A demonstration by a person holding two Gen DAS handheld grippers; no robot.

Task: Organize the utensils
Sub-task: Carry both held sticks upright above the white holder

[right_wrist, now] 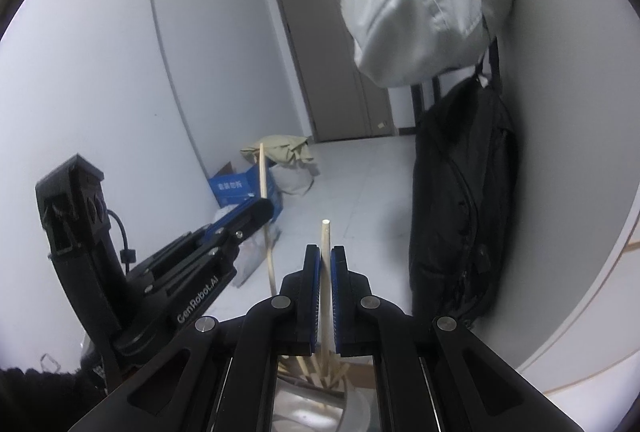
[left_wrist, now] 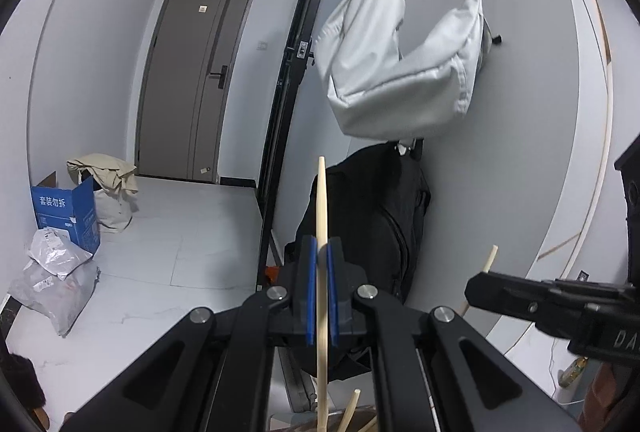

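1. L gripper (left_wrist: 322, 264): jaws closed on chopstick (left_wrist: 322, 232), stick upright, long axis near vertical, tip above pads, lower end running down toward loose sticks (left_wrist: 352, 412) at frame bottom.
2. R gripper (right_wrist: 325, 272): clamped on 2nd chopstick (right_wrist: 326, 272), also upright.
3. Relation: both sticks parallel, grippers side by side, near but apart. Holder (right_wrist: 356, 404) w/ remaining sticks lies directly below R gripper, so R is nearer, by my judgement.

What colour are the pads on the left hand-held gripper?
Blue, on black fingers, clamping a pale wooden chopstick. Best seen in the left wrist view.
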